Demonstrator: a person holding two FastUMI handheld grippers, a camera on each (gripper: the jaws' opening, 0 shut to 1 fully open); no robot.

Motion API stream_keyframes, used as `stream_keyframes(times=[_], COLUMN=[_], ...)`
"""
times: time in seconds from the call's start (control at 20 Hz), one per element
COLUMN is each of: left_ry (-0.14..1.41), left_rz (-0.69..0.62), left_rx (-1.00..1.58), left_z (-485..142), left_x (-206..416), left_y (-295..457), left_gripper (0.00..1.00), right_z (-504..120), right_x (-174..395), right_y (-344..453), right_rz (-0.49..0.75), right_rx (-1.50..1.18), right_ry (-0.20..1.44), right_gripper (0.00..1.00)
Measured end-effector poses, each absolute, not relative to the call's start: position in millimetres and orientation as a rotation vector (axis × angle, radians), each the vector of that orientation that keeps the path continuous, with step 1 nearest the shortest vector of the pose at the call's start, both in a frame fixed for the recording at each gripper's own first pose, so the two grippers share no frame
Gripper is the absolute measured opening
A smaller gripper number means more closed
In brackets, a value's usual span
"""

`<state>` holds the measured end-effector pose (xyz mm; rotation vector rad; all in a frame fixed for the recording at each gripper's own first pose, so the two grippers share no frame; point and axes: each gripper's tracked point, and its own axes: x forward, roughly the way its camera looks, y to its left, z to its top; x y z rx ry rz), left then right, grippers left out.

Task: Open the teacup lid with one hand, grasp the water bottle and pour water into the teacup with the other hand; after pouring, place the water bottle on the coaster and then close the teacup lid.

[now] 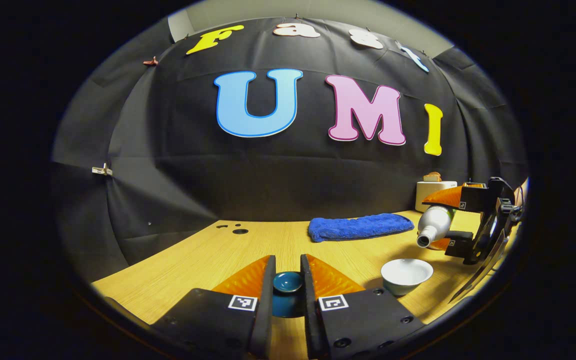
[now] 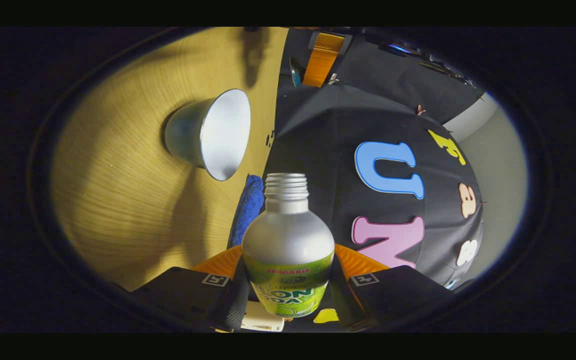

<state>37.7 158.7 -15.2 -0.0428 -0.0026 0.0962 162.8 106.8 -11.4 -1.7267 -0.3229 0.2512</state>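
My left gripper [image 1: 287, 261] is shut on the blue teacup lid [image 1: 288, 282], held low over the wooden table [image 1: 193, 260]. The white teacup [image 1: 407, 275] stands uncovered to its right; in the right gripper view the teacup [image 2: 208, 132] lies ahead on the left. My right gripper [image 2: 288, 260] is shut on the silver water bottle [image 2: 288, 240], which has no cap. In the left gripper view the right gripper [image 1: 444, 221] holds the bottle [image 1: 435, 222] tilted on its side, with the mouth just above and right of the cup. No water stream shows.
A folded blue towel [image 1: 360, 226] lies at the back of the table, and a white appliance [image 1: 430, 192] stands behind it on the right. Small holes [image 1: 240, 231] mark the tabletop at the back left. The left gripper [image 2: 320, 60] shows far off.
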Motion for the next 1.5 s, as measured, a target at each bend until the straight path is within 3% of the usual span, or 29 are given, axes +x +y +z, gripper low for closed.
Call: stream_keyframes(times=[1.5], left_ry=[0.0], left_rz=[0.077], left_rx=[-0.043], left_z=[-14.3], left_x=[39.6], left_y=[156.2], left_gripper=[0.3], right_z=[-3.3], right_x=[160.8], right_y=[127.2], right_rz=[0.319], right_rx=[-1.942], right_ry=[-0.488], right_gripper=[0.71])
